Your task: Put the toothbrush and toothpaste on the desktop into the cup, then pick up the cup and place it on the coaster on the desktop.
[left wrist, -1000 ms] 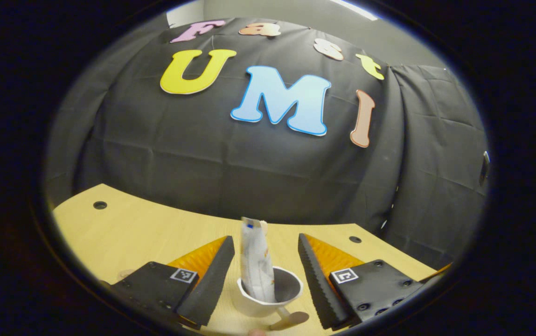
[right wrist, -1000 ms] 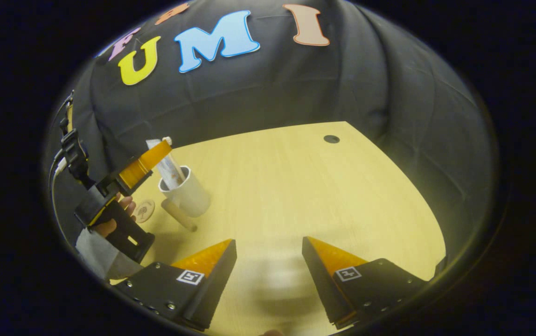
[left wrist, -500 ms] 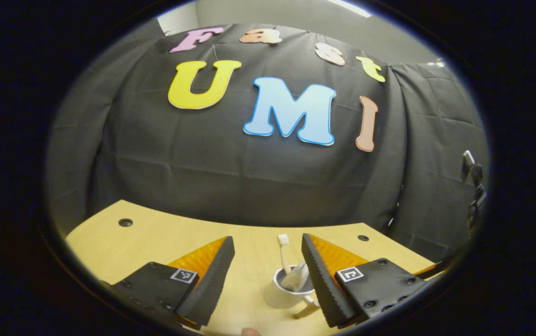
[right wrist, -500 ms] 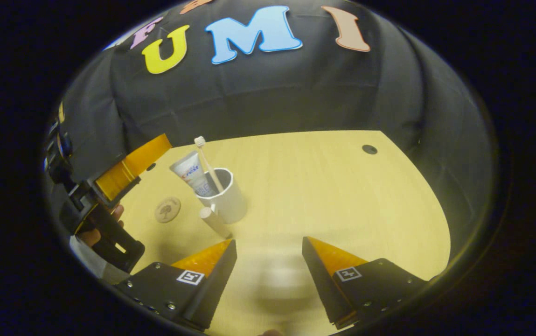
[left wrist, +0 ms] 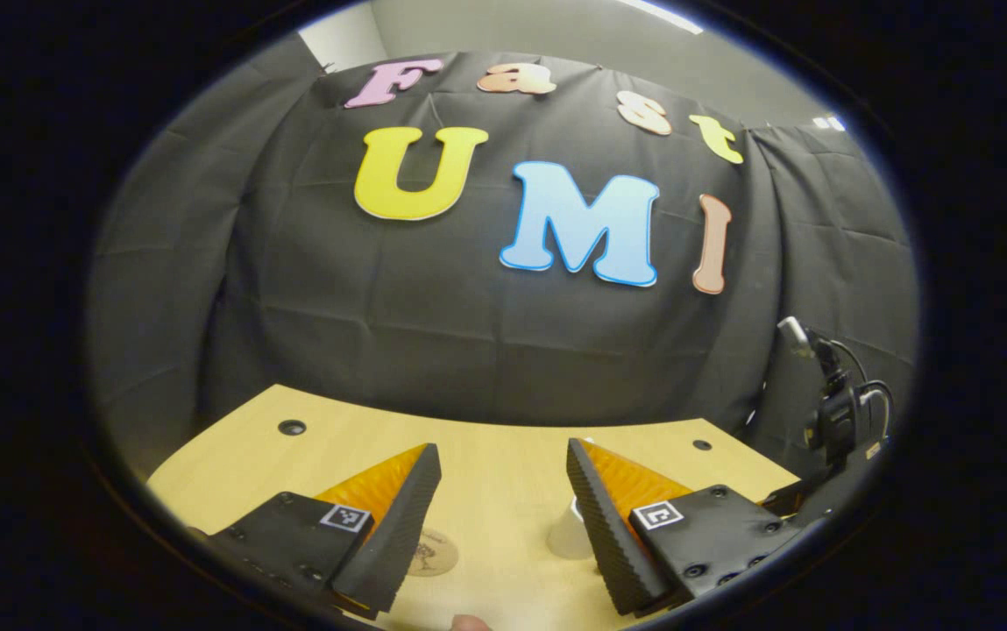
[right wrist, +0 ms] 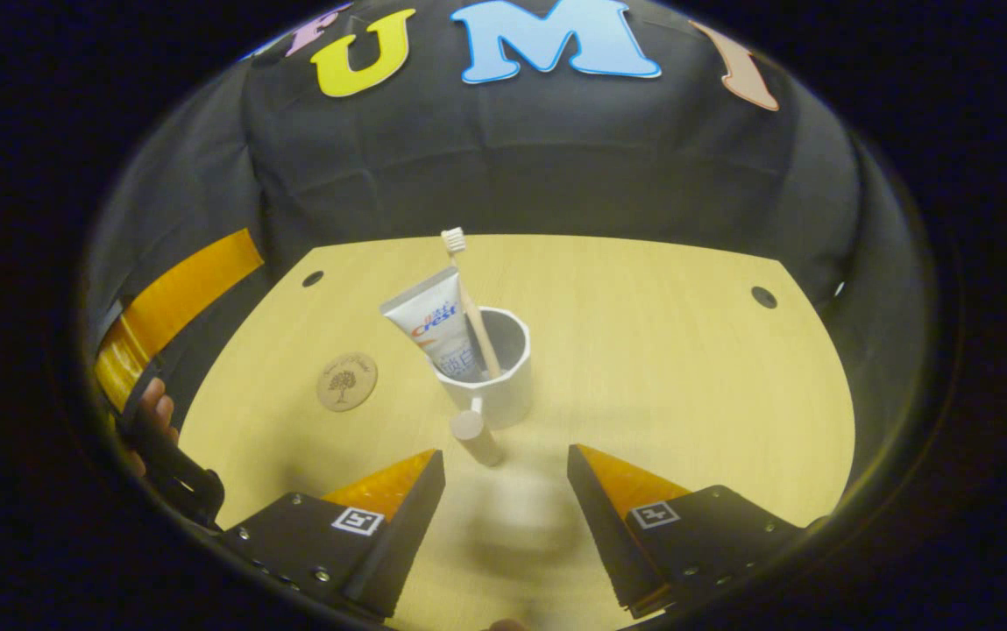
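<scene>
Left claw [left wrist: 496,517], jaws apart and empty, is backing away from the cup [right wrist: 492,372] now holding toothpaste [right wrist: 435,326] and toothbrush [right wrist: 471,302] mid-desk [right wrist: 687,368], while right claw [right wrist: 503,517], also apart, is lining up on it; coaster [right wrist: 347,381] transfer remaining.

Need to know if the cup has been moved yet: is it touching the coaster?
Apart. The right gripper view shows bare desk between the cup and the coaster.

In the right gripper view, the white cup [right wrist: 490,372] stands upright on the desktop, ahead of the fingers. The toothpaste tube [right wrist: 433,324] and the toothbrush [right wrist: 468,298] lean inside it. The round wooden coaster [right wrist: 347,381] lies flat, left of the cup.
</scene>
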Demonstrator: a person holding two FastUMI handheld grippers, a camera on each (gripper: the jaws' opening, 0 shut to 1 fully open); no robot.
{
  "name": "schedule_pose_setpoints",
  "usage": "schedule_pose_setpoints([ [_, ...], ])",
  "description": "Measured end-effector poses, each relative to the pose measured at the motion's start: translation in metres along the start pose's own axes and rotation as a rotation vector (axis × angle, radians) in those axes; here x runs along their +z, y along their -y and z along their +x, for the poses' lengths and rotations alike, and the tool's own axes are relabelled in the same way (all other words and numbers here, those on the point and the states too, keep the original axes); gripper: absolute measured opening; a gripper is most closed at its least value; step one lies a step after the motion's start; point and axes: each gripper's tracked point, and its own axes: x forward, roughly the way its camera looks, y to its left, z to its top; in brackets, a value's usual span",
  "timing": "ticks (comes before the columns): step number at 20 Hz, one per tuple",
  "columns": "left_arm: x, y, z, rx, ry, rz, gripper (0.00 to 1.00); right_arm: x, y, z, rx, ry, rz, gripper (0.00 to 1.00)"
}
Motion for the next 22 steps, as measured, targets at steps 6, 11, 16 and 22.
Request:
schedule_pose_setpoints([
  [6, -0.009, -0.031, -0.026, 0.055, -0.059, -0.012, 0.93, 0.005, -0.012, 0.021, -0.019, -0.069, -0.069, 0.86],
  [11, -0.005, -0.04, -0.047, 0.07, -0.061, -0.018, 0.93, 0.009, -0.012, 0.036, -0.056, -0.121, -0.134, 0.86],
  [16, -0.007, -0.045, -0.061, 0.081, -0.071, -0.028, 0.93, 0.009, -0.01, 0.053, -0.116, -0.199, -0.157, 0.86],
  [22, -0.016, -0.061, -0.075, 0.118, -0.094, -0.039, 0.93, 0.003, -0.01, 0.075, -0.125, -0.307, -0.118, 0.86],
])
